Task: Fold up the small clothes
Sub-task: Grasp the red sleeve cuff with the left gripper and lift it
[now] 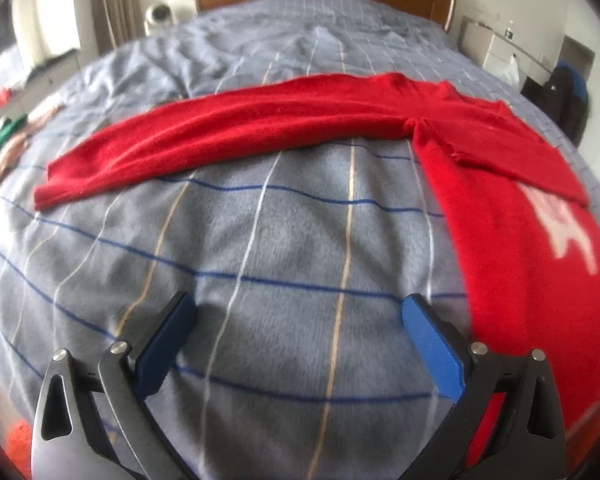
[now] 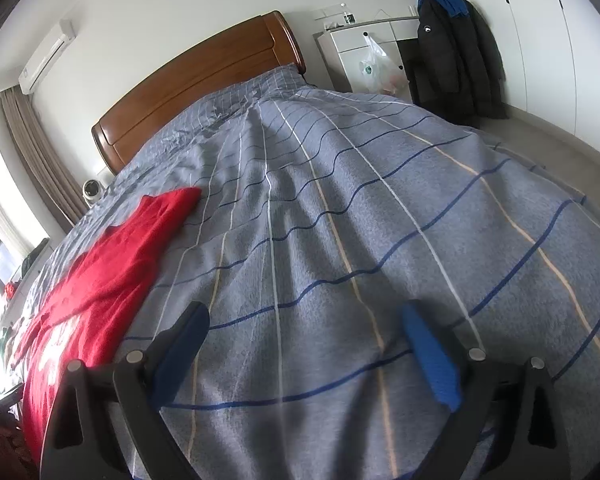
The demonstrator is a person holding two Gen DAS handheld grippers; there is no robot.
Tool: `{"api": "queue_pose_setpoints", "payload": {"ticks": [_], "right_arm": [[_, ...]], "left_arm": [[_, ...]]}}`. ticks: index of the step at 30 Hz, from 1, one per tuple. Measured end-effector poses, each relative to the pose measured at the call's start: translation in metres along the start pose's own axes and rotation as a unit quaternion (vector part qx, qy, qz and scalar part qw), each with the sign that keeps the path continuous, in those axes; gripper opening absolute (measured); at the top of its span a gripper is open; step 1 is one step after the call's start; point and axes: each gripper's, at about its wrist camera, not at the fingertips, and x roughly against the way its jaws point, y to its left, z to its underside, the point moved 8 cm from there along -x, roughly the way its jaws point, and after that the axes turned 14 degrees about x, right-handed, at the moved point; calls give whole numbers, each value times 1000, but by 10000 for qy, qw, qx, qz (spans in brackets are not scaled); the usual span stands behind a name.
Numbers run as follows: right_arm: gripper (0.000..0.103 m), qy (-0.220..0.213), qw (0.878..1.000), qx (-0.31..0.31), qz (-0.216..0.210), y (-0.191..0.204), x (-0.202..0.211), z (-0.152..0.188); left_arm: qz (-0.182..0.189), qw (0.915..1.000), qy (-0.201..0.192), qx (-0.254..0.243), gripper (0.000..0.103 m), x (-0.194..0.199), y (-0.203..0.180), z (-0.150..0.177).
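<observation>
Red sweater laid out on bed, both grippers empty, no hold yet.

Left wrist view: left gripper [image 1: 298, 320] fingers spread wide over the grey striped blanket [image 1: 260, 240], nothing btwn them; red sweater [image 1: 500, 200] lies flat just to the right, one sleeve [image 1: 204, 140] stretched out across the bed. Knit looks soft, light, floppy, prob. clingy on fleece; best pinched at cuff or shoulder seam.
Right wrist view: right gripper [image 2: 304, 324] fingers also spread, empty, over blanket; sweater to its left, near.
</observation>
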Motion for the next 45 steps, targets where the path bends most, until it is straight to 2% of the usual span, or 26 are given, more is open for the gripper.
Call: {"api": "queue_pose_setpoints", "payload": {"ticks": [2,4,7,9,12,15,18,20,21,22,23,24,25,26,29,31,32,35,37,39,41,42,43,44,45], "right_arm": [[96,-4,10000,-4,-5,0,0,0],[96,-13,10000,-1,-32,1,0,0],[97,-16,10000,8,-45,2,-1,-1],[97,-24,10000,2,-55,2,-1,0],[97,-36,10000,-3,-63,3,-1,0],[97,-32,10000,1,-53,3,-1,0],[98,-29,10000,3,-49,3,-2,0],[98,-25,10000,7,-42,2,-2,0],[98,-21,10000,11,-37,2,-2,1],[98,-21,10000,10,-37,2,-2,1],[98,-24,10000,8,-40,2,-2,0],[98,-24,10000,8,-41,3,-2,0],[98,-24,10000,9,-41,3,-2,0],[98,-25,10000,9,-42,3,-2,0],[98,-22,10000,12,-37,3,-2,0],[98,-22,10000,17,-26,3,-2,1],[98,-21,10000,20,-19,3,-2,1],[98,-20,10000,27,-13,2,-2,1],[98,-27,10000,20,-23,1,-2,1],[98,-32,10000,16,-32,1,-2,1],[98,-35,10000,15,-35,1,-2,2],[98,-36,10000,14,-39,1,-1,2],[98,-38,10000,12,-46,0,-1,2],[98,-41,10000,8,-54,0,-1,1],[98,-44,10000,5,-61,0,-1,1]], "left_arm": [[270,9992,127,249,102,11,5,-14],[373,9977,2,574,102,24,22,-43],[221,9960,-145,858,103,30,57,-83],[-9,9932,-127,1153,102,26,96,-110],[-225,9815,46,1903,102,11,155,-131],[-360,9689,312,2429,99,-6,187,-131],[-323,9716,634,2255,85,-25,179,-122],[-480,9758,742,2001,80,-37,169,-116],[-660,9766,680,1931,72,-41,167,-114],[-756,9755,615,1973,52,-42,167,-114],[-762,9734,547,2090,39,-41,168,-115],[-503,9704,509,2308,10,-38,165,-117],[-341,9683,502,2424,9,-35,163,-123],[-342,9692,400,2405,9,-28,156,-130],[-70,9856,-99,1686,9,9,96,-167],[366,9917,-345,1181,9,36,36,-190],[658,9933,-484,818,9,53,-10,-202],[1236,9902,-657,22,9,77,-108,-216],[1633,9830,-674,-503,9,87,-178,-211],[1945,9747,-573,-943,10,83,-240,-192],[2061,9687,-454,-1309,18,71,-284,-164],[2054,9666,-345,-1496,41,57,-306,-144],[2012,9665,-215,-1579,83,44,-317,-129],[1832,9697,-10,-1617,96,23,-324,-104],[1801,9706,89,-1595,96,13,-324,-87]]}}
